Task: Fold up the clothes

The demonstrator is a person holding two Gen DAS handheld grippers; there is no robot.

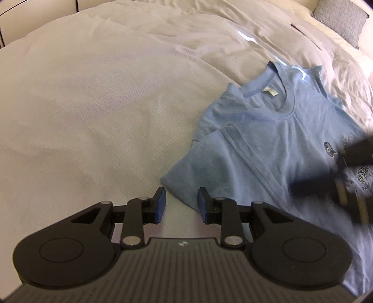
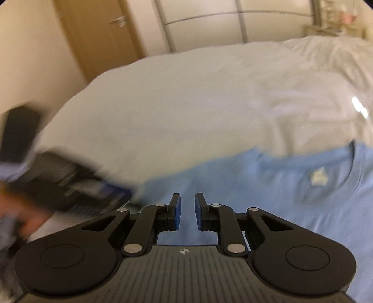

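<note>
A light blue T-shirt (image 1: pixel 263 144) lies flat on the white bed cover (image 1: pixel 98 93), neck away from me, a white label at the collar, its left sleeve folded in over the body. My left gripper (image 1: pixel 181 205) is open and empty, its fingers straddling the shirt's left edge just above the cover. In the right wrist view the shirt (image 2: pixel 268 191) is blurred; my right gripper (image 2: pixel 187 211) is open and empty, low over the shirt body. The right gripper shows as a dark blur in the left wrist view (image 1: pixel 354 151), and the left gripper as a dark blur (image 2: pixel 70 186).
The bed cover (image 2: pixel 186 105) spreads wide to the left and far side of the shirt. A grey pillow (image 1: pixel 340 21) lies at the far right. A metal bed frame (image 2: pixel 240 21), a wooden door (image 2: pixel 98 35) and a wall stand beyond the bed.
</note>
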